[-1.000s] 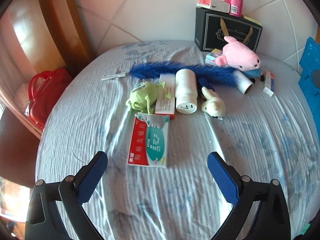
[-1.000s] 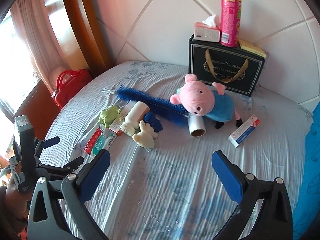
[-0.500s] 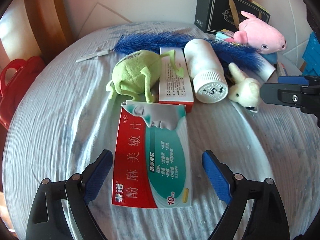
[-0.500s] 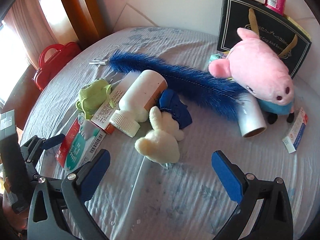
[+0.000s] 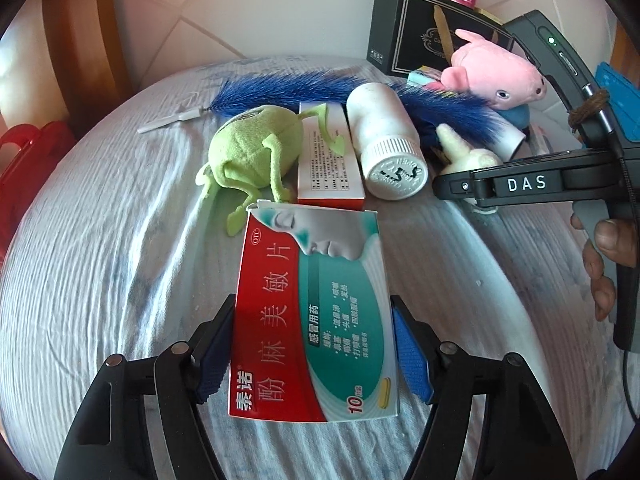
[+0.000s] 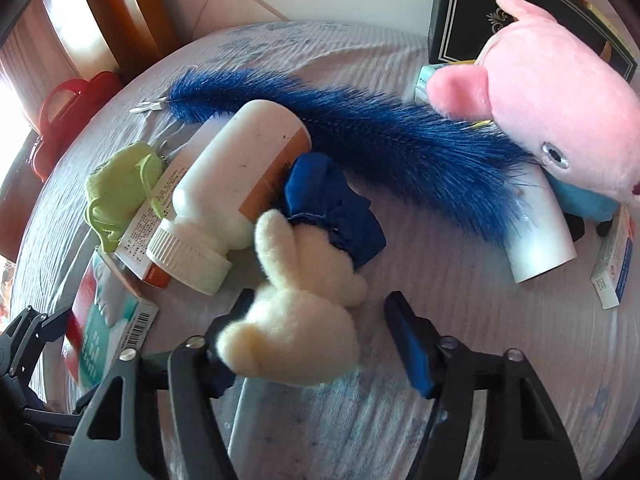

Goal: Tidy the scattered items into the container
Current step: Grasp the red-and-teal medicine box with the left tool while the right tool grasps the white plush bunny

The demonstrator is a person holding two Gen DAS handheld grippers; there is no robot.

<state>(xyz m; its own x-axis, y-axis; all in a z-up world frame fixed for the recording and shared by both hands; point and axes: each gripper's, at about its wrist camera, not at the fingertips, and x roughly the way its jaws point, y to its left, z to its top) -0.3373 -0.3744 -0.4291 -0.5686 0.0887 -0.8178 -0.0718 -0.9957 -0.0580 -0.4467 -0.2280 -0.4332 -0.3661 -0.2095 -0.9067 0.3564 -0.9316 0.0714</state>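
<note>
In the left wrist view my left gripper (image 5: 312, 350) is shut on the red and green medicine box (image 5: 312, 320), one pad against each long side; the box lies on the bed. In the right wrist view my right gripper (image 6: 320, 344) is open around the cream plush rabbit (image 6: 296, 328); its left pad touches the rabbit, its right pad stands clear. A white bottle (image 6: 236, 184), a green plush (image 5: 252, 152), a second white and orange box (image 5: 328, 160), a blue feather duster (image 6: 380, 128) and a pink pig plush (image 6: 560, 88) lie close behind.
A black gift box (image 5: 416, 36) stands at the back against the tiled wall with small items on top. A red case (image 6: 64, 108) sits off the bed's left edge. A white roll (image 6: 540, 232) and a small box (image 6: 616, 268) lie at the right.
Both grippers moved forward and down. My left gripper closed on the medicine box. My right gripper narrowed around the rabbit, which now sits between its fingers.
</note>
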